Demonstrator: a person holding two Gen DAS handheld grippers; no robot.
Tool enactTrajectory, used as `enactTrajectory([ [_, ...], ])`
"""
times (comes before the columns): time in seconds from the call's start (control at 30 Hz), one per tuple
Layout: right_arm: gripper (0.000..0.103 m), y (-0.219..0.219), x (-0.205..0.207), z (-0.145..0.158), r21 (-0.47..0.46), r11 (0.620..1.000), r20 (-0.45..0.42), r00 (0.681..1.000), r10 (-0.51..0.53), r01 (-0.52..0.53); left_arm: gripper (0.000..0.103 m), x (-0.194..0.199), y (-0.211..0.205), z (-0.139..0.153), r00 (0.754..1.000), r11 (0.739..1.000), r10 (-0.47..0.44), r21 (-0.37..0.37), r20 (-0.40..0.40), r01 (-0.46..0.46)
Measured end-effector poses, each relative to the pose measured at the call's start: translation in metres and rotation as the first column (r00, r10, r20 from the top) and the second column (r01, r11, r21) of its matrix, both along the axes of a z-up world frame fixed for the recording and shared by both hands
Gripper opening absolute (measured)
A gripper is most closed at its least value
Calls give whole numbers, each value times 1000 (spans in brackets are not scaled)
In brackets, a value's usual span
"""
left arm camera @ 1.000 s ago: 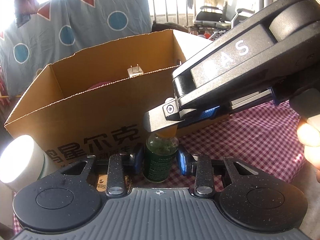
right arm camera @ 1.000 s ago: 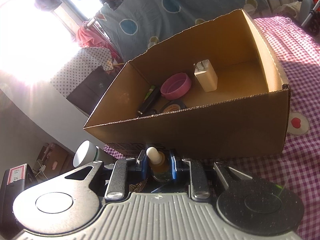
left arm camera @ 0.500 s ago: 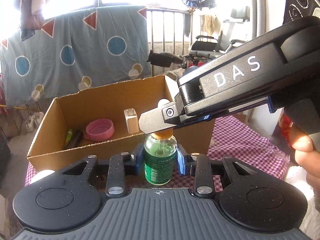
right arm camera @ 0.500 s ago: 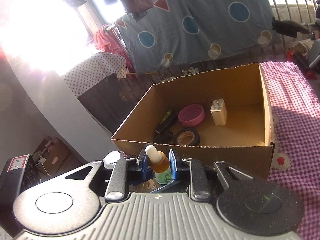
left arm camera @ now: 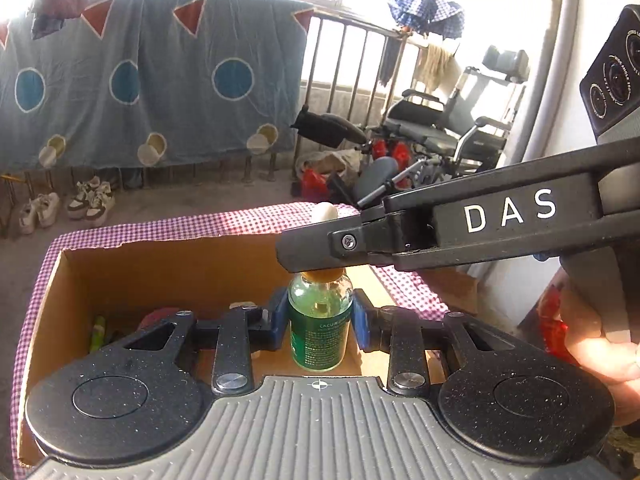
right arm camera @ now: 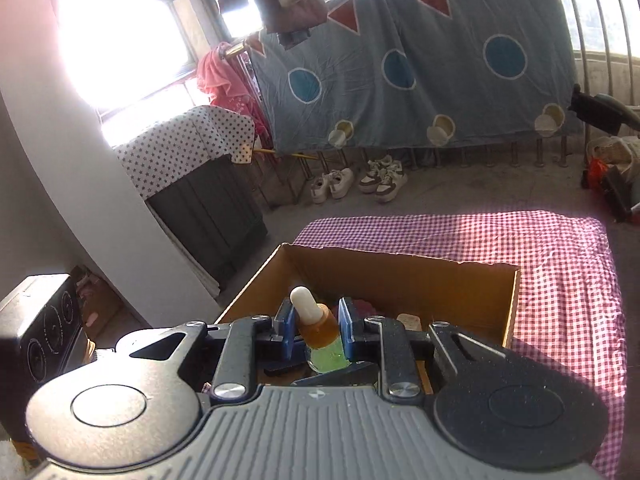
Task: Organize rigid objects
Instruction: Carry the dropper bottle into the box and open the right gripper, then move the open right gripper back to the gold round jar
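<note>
Change: a second ago both wrist views look at the near wall of the cardboard box point(left arm camera: 168, 276) from low down; now they look over its rim into it, and far more of the room shows behind. The pair of grippers and the bottle have come up together.
Bottle: the green glass dropper bottle point(left arm camera: 320, 320) stands upright between the jaws of the left gripper point(left arm camera: 318, 320), label facing the camera; its amber collar and white rubber bulb point(right arm camera: 303, 300) rise between the jaws of the right gripper point(right arm camera: 318, 330).
Left jaws: narrow, the blue pads pressed on the bottle's body on either side. They have closed a little in the last second, with the bottle between them throughout.
Right jaws: narrow, clamped on the collar just under the bulb; in the left view this gripper point(left arm camera: 308, 256) crosses from the right and covers the bottle's neck.
Hand: the person's fingers point(left arm camera: 596, 344) show at the right edge of the left view, behind the right gripper's handle.
Box relative to jaws: in both views its open interior lies beyond and below the jaws, with items in it partly hidden by the fingers.
Cloth: a red checked cloth point(right arm camera: 560, 264) covers the surface that carries the box.
Meaning for the task: the bottle looks clear of the box wall, so the likely next step is carrying it forward and lowering it inside. With two grips on one bottle, the hands must travel together.
</note>
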State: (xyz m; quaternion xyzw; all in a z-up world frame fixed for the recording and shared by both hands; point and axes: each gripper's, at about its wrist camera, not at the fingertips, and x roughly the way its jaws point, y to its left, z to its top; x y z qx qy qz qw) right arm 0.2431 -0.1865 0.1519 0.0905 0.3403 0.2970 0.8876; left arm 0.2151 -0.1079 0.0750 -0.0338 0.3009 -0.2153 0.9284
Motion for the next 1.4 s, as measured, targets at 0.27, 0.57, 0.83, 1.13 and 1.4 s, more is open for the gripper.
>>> enactTrajectory([
  [0.27, 25, -9, 76, -46, -62, 998, -100, 995, -10, 4, 31, 68, -6, -36, 982, 999, 21, -44, -190, -30],
  [0.57, 25, -8, 103, -75, -136, 990, -131, 991, 4, -22, 32, 83, -13, -51, 962, 999, 35, -6, -272, -38],
  [0.83, 26, -7, 108, -88, -217, 976, -138, 990, -7, -24, 34, 89, -16, -52, 953, 1000, 26, 22, -302, -20],
  [1.13, 28, -25, 89, -61, -159, 987, -111, 992, -54, 36, 58, 70, -14, -26, 971, 999, 41, 43, -236, -31],
  [1.4, 31, -49, -9, -10, 14, 998, 9, 998, -67, 66, 99, -4, 14, 24, 996, 996, 38, 82, -78, -31],
])
